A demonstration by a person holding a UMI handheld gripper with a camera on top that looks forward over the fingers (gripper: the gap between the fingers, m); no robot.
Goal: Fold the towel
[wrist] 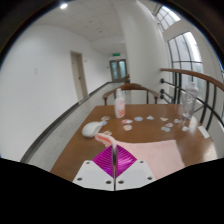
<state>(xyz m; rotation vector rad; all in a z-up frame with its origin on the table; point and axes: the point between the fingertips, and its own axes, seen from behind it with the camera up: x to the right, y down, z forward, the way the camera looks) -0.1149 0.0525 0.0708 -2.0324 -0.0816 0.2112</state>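
Tongs [113, 172] sit clenched, their magenta pads [107, 163] pressed together on a fold of the pink towel [150, 157], which spreads over the wooden table [75, 152] just ahead and to their right. Beyond them stand a pink bottle [120, 103] and a white cloth [94, 127].

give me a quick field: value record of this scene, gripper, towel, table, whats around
gripper: fingers close together, pink pads nearly meeting, pinching an edge of the towel
towel: pale pink, lying on the near part of the table, just ahead and to the side of the fingers
table: brown wood, long, running away from the gripper
bottle: upright, further along the table
small items: scattered on the far part of the table, too small to identify
chair: at the far end
setting: corridor with white walls, windows on one side
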